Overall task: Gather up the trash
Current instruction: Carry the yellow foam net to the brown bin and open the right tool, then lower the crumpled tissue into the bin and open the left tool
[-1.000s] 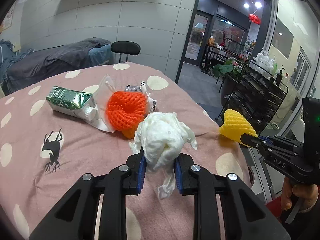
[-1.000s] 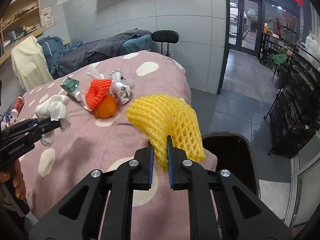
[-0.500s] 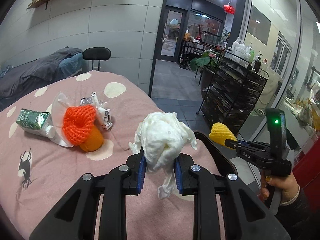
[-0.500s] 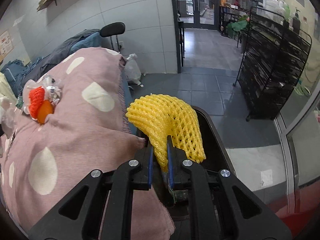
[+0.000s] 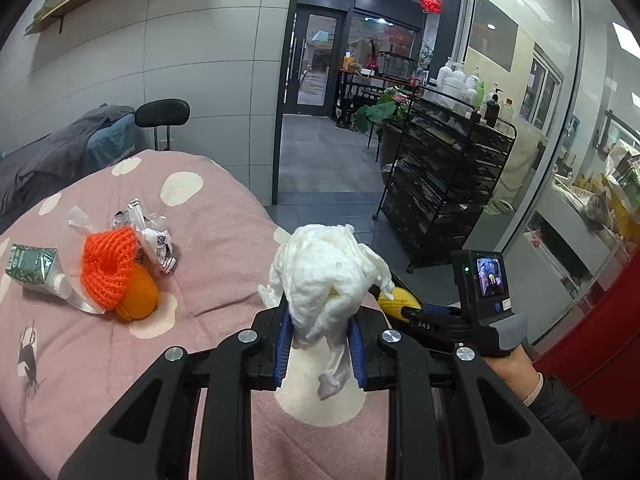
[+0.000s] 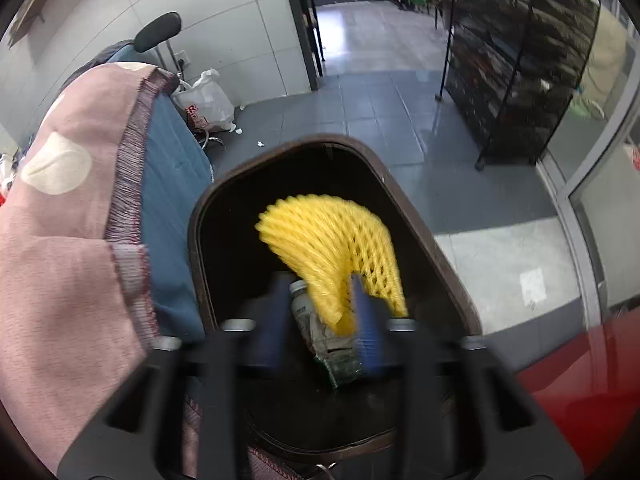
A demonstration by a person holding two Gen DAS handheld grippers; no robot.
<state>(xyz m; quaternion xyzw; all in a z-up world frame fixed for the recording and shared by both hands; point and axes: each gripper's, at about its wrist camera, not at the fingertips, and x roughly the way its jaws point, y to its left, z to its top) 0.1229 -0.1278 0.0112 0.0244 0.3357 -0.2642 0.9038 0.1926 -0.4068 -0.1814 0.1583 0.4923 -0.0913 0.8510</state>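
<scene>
Yellow net (image 6: 332,248) now released over bin (image 6: 420,236); right gripper (image 6: 320,326) spread, previously clamped. Tissue (image 5: 326,276) pinched by left gripper (image 5: 320,346) above table (image 5: 216,240), binned next.

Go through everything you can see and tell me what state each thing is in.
Left hand-held gripper: shut on white tissue wad.
Right hand-held gripper: open, blurred.
Yellow foam net: over the bin, against one finger.
Trash bin: open, holds a bottle.
Milk carton: lying down.
</scene>
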